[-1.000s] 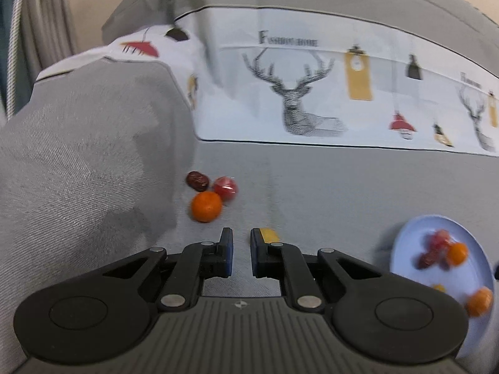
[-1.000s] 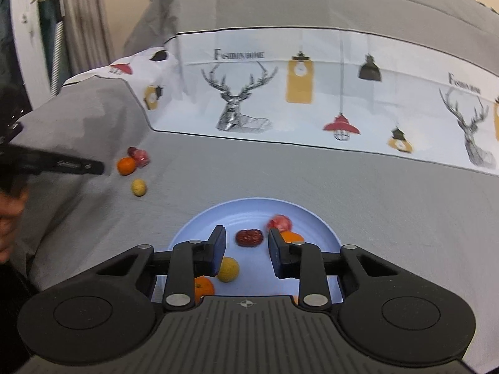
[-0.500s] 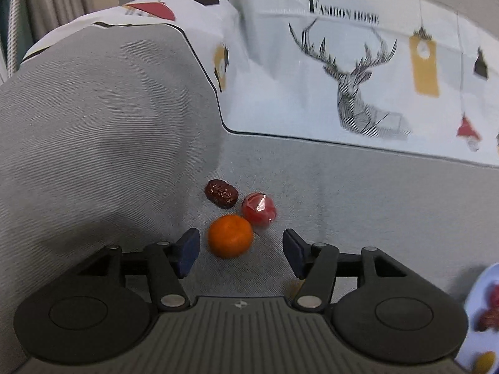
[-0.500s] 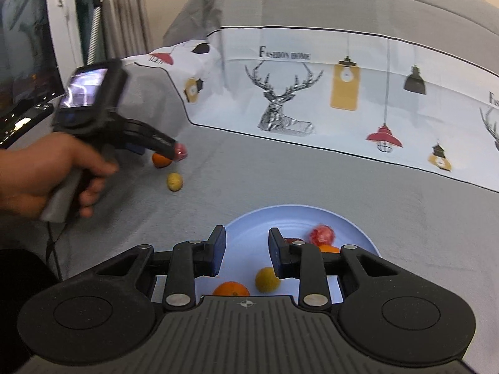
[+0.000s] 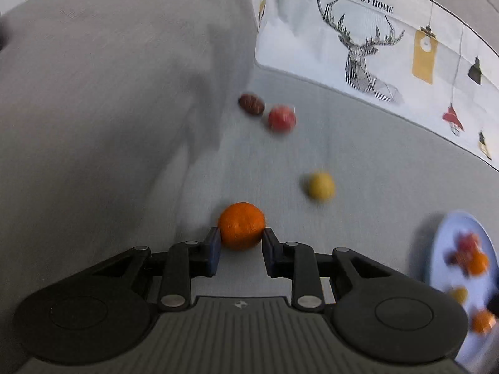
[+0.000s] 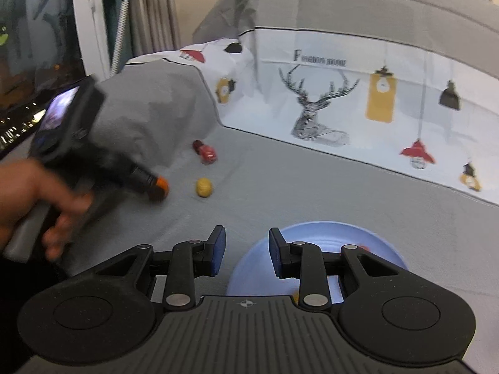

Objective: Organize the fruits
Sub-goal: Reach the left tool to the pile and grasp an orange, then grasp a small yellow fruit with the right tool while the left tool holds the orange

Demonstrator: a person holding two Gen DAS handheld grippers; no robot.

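Four loose fruits sit on a grey-covered sofa seat [image 6: 358,193], whose backrest carries a white printed panel [image 6: 374,93] with stag heads, hanging lamps and the words "Fashion Home". Grey curtains [image 6: 152,9] and a white door frame [image 6: 90,15] stand behind the padded armrest [image 6: 149,99]. The count on the cushion: one orange [image 5: 241,226], one yellow fruit [image 5: 320,186], one red fruit [image 5: 281,118] and one dark red date [image 5: 251,103], the last two touching near the armrest. A pale blue plate [image 6: 259,268] lies off to the right, holding several more pieces, too blurred to count. The left gripper [image 5: 241,243], held in a person's hand [image 6: 34,199], has just been closing its jaws, which now clamp the orange on either side. The right gripper [image 6: 246,249] hovers over the plate's near rim, its jaws narrow with nothing between them.
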